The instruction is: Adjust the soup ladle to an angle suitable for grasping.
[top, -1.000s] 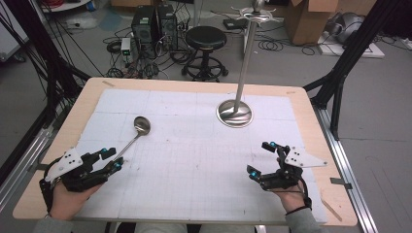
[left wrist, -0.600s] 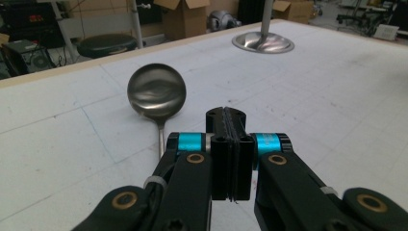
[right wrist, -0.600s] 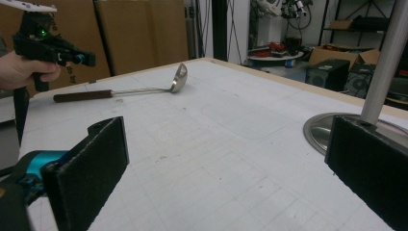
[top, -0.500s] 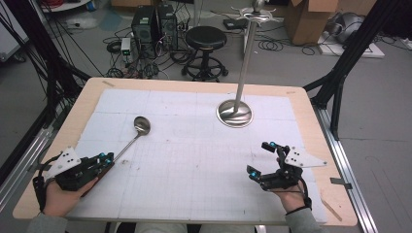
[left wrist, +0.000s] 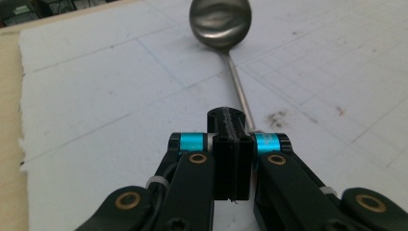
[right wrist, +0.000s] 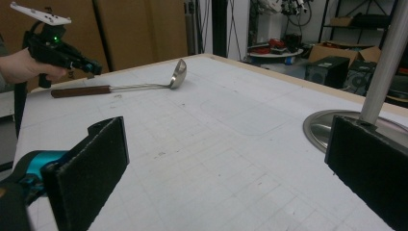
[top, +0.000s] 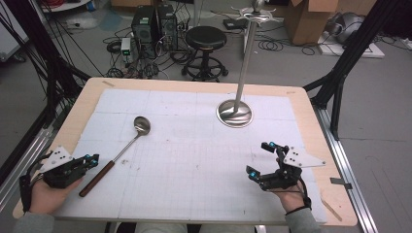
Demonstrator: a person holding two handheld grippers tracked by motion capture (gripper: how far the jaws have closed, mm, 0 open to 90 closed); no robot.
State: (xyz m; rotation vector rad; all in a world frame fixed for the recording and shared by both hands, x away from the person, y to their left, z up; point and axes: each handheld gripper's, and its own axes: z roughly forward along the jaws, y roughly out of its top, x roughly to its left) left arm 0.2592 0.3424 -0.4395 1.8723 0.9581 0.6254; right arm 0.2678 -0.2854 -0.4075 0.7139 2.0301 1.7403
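The left gripper (top: 91, 158) is clenched, its jaws pressed together on nothing, just beside the ladle (top: 116, 154) and its wooden handle. The ladle lies flat on the white mat (top: 194, 145), bowl pointing away. The right gripper (top: 260, 160) hangs released, well apart, near the metal stand (top: 235, 112).

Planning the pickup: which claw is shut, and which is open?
The left claw by the ladle is shut; the right claw stands wide open.
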